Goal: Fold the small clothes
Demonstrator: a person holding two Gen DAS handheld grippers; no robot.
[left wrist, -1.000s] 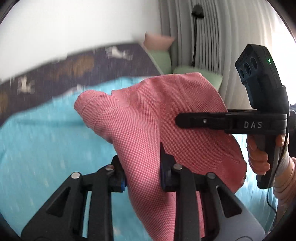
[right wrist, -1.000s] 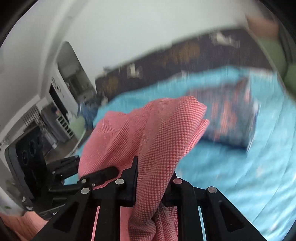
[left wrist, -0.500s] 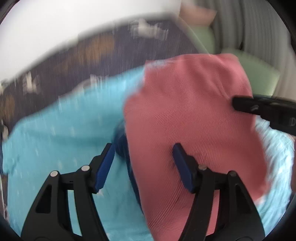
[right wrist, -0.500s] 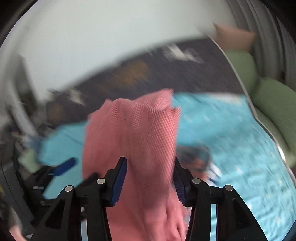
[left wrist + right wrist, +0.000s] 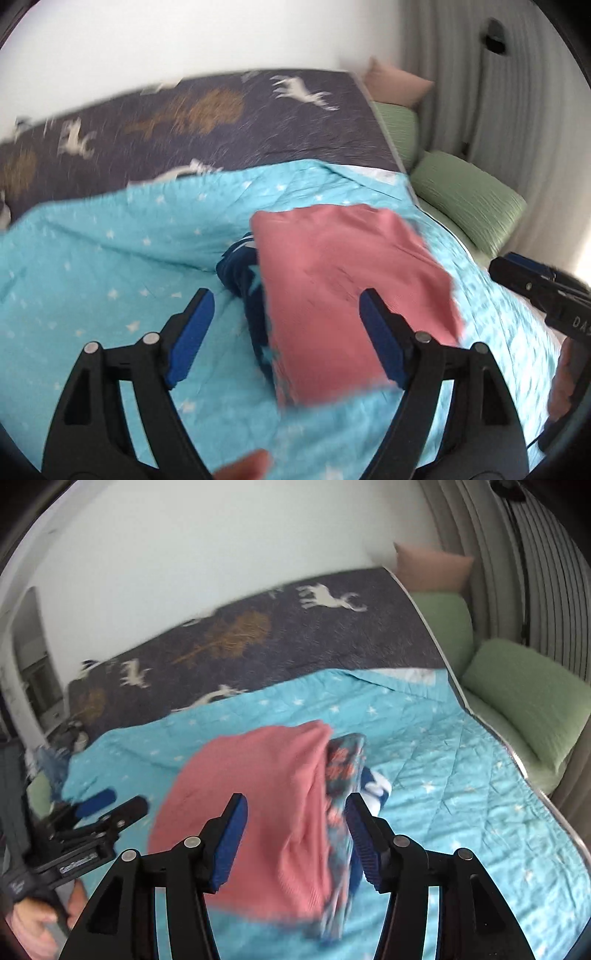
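Observation:
A folded pink knit cloth [image 5: 351, 295] lies blurred on a dark navy star-print garment [image 5: 242, 280] on the turquoise quilt [image 5: 92, 258]. My left gripper [image 5: 286, 299] is open and its jaws are still opening; its blue pads stand clear of the cloth on both sides. In the right wrist view the pink cloth [image 5: 258, 805] rests against a stack of patterned folded clothes [image 5: 343, 775]. My right gripper [image 5: 295, 801] is also opening, with the cloth seen between its pads but not pressed. Each gripper shows in the other view: the right gripper [image 5: 535, 291] and the left gripper [image 5: 110, 812].
A dark blanket with deer and trees [image 5: 221, 122] covers the far half of the bed. Green pillows [image 5: 465, 199] and a pink pillow [image 5: 395, 85] lie at the right by a grey curtain [image 5: 480, 92]. A hand [image 5: 33, 923] holds the left gripper's handle.
Both grippers were shut on the raised pink cloth; both have let go and widened. The cloth has dropped onto the clothes stack, and both hands have swung sideways.

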